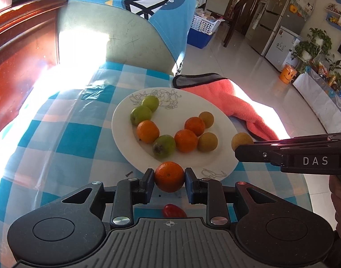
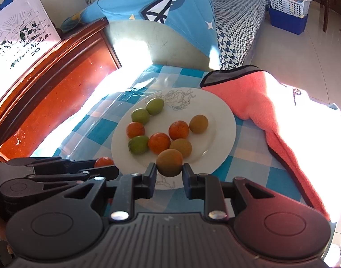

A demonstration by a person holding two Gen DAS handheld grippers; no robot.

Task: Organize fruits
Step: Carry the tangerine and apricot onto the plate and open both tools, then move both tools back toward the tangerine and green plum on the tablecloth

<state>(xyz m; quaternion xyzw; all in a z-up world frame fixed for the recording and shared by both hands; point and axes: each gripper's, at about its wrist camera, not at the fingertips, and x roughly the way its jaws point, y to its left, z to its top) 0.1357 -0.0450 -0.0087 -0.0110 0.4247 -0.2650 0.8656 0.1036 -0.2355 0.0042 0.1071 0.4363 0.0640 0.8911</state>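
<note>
Both hands loaded: the left hand-held gripper (image 1: pixel 169 177) is clamped on an orange (image 1: pixel 169 176) at the near rim of the white plate (image 1: pixel 123 138), the right hand-held gripper (image 2: pixel 169 166) on a yellow-brown fruit (image 2: pixel 169 162) over that same plate. Best to keep both grips gentle and place each beside its matching fruits

Pink fleece towel (image 2: pixel 263 98) sprawls across my blue checked tablecloth (image 1: pixel 65 138); white laundry basket (image 1: pixel 204 24) and yellow smiley bucket (image 1: pixel 287 73) sit on the floor.
</note>
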